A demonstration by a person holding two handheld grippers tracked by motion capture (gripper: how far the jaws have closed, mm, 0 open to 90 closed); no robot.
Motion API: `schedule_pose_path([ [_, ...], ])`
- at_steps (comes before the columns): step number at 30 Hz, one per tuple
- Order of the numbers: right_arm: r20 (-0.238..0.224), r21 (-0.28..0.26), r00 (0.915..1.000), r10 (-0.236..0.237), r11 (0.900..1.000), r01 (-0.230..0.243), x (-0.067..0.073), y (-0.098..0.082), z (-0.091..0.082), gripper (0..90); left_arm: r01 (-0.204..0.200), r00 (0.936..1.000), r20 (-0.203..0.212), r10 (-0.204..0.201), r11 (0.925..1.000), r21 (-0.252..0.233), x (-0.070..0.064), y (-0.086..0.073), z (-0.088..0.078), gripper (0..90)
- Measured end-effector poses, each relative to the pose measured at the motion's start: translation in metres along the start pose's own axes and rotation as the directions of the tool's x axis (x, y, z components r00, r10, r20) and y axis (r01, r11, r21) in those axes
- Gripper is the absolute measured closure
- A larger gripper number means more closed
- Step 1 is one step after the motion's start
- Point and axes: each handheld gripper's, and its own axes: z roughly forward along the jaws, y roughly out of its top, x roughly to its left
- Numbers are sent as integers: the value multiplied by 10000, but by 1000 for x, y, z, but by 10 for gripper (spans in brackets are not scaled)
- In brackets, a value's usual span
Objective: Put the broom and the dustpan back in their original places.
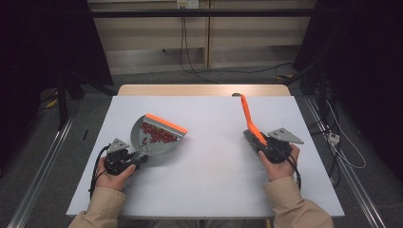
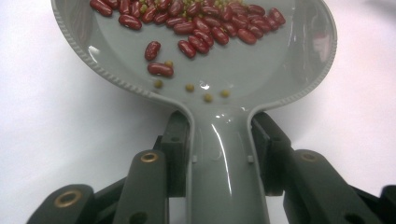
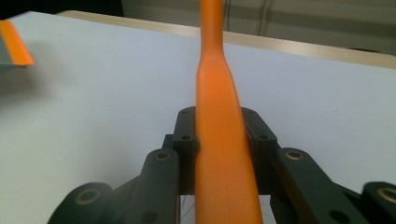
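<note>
A grey dustpan (image 1: 153, 137) with an orange front lip sits at the left of the white table (image 1: 209, 171). It holds several red beans (image 1: 157, 134) and a few small green ones (image 2: 208, 97). My left gripper (image 1: 137, 160) is shut on the dustpan's grey handle (image 2: 224, 158), one jaw on each side of it. At the right, my right gripper (image 1: 260, 144) is shut on an orange brush (image 1: 249, 118). Its long handle (image 3: 219, 116) points away toward the table's far edge, and its dark bristles (image 1: 249, 138) sit close to the gripper.
The white sheet lies on a wooden table whose far edge (image 1: 204, 90) shows beyond it. Cables (image 1: 190, 61) run across the floor behind. Dark stands (image 1: 62, 99) flank the table. The dustpan's orange lip (image 3: 14, 44) shows at the left in the right gripper view.
</note>
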Motion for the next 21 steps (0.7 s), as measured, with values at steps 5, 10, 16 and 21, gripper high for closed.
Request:
schedule_pose_path([
  [5,1076,337,9896,-953,9952,921,-5,-3,0,713,633,9962,-622,-611,9975,329,8,-1,4,629],
  [10,1403,779,9808,-1352,9891,1252,-6,-11,2,713,984,9933,-666,-943,9932,626,9,-1,11,626],
  [16,260,539,9988,-426,9977,412,3,-17,-1,666,802,9968,-35,-801,9964,275,-5,-2,10,542],
  [21,-1114,233,9935,222,9995,-197,16,-18,-5,555,697,9964,515,-667,9959,-572,-9,-5,1,425],
])
